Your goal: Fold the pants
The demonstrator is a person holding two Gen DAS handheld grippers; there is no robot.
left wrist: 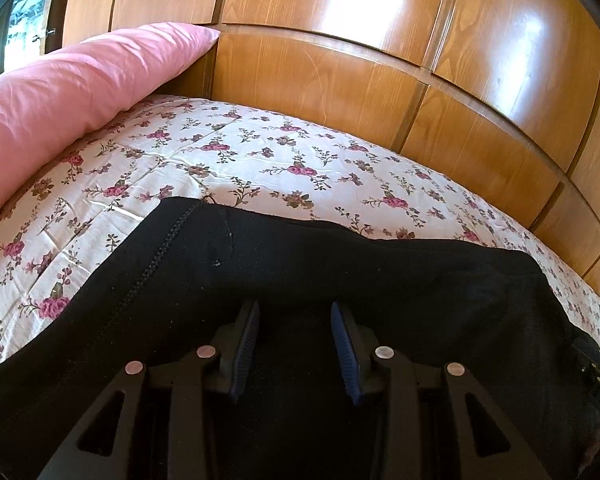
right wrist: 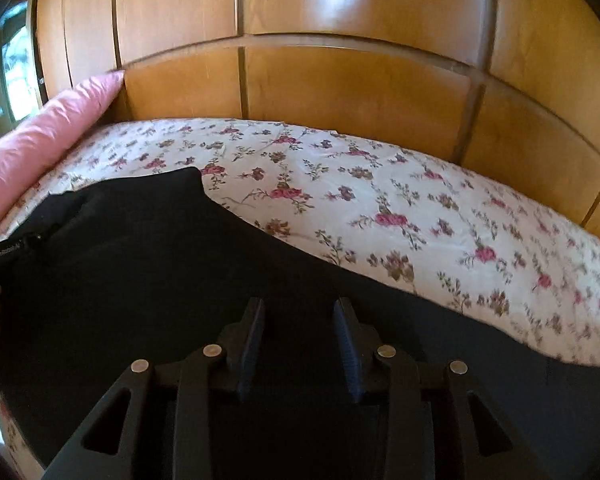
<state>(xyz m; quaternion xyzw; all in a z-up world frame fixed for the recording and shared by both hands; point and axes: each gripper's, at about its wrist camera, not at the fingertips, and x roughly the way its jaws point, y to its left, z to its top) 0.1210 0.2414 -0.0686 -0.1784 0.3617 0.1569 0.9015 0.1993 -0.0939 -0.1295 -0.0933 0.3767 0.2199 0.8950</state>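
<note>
Left gripper [left wrist: 294,310] hovering low over the black knit pants [left wrist: 300,272], fingers standing partly apart, nothing pinched between the blue ribbed pads [left wrist: 247,344]

Right gripper [right wrist: 299,306] likewise hanging over the dark cloth, fingers partly apart, gap empty; view a little blurred

Pants lying spread on the white bedsheet printed with pink roses [left wrist: 228,156], stitched seam [left wrist: 160,252] running along their left side, far edge lying roughly straight across the bed

Pink cotton pillow [left wrist: 72,84] leaning at the bed's left end, its tip touching the glossy wooden panelled wall [left wrist: 340,72] behind the bed
</note>
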